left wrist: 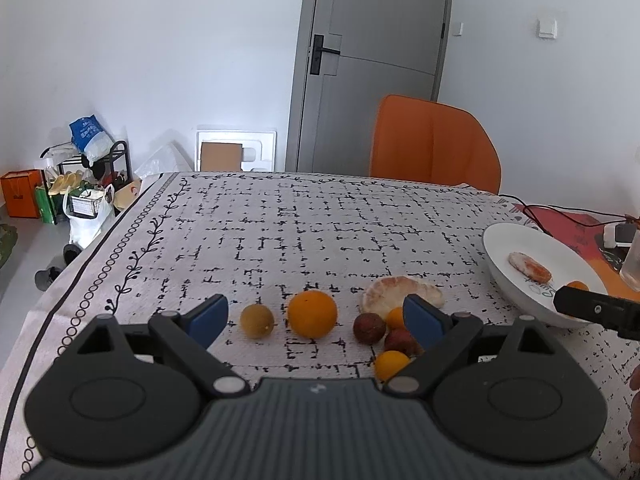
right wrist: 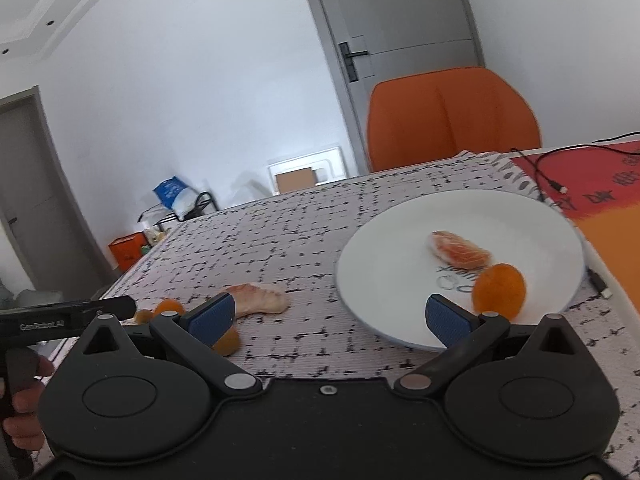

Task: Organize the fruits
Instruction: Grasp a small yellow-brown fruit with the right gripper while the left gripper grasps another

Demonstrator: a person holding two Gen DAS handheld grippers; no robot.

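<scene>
With a peeled segment (right wrist: 460,250) and one small orange (right wrist: 499,291) on the white plate (right wrist: 380,248), we judge sorting barely begun. Six fruits and a pomelo wedge (left wrist: 402,294) remain on the tabletop (left wrist: 280,232); left claw (left wrist: 316,318) and right claw (right wrist: 332,318) both gape wide, empty.

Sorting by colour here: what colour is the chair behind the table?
Orange; the chair shows best in the right wrist view.

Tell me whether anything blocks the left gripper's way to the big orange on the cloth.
Nothing visible does. The left gripper is open and the big orange sits on bare cloth straight ahead between its fingers, apart from the small yellowish fruit and dark red fruit either side.
</scene>
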